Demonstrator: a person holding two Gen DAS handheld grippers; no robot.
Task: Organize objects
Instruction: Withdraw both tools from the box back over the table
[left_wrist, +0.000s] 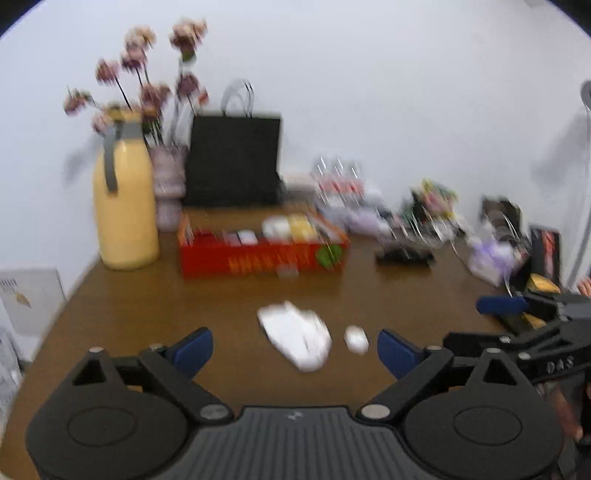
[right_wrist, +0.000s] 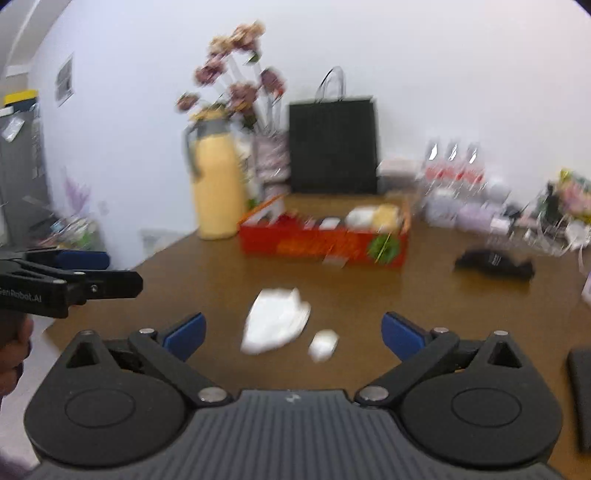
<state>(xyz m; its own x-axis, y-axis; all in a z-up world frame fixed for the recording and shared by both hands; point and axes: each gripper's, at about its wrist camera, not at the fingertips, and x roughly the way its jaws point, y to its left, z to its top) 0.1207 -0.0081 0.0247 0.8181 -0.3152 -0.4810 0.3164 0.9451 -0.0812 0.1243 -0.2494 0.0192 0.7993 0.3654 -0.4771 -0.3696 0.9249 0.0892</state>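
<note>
**Both grippers spread wide above the brown table, white items lying loose ahead of them**

The left gripper is released, its blue pads far apart with nothing between them. The right gripper is likewise spread wide and carries nothing. Both views are smeared by motion blur, so fine detail is lost.

On the brown table, just beyond the fingertips, lies a crumpled white bag or wrapper, and just to its right a small white object sits apart from it; what these two things are cannot be made out. Neither gripper touches them.

Farther back stands an open red box with several small items inside, white and yellow ones among them. To its far left is a tall yellow jug with a grey handle, and beside that a vase of pink flowers. A black paper bag stands upright against the white wall behind the box. To the right of the box lies a flat black object, and beyond it a blurred clutter of bottles and packets lines the far edge.

In the right wrist view the left gripper shows at the left edge, with part of a hand below it.
</note>
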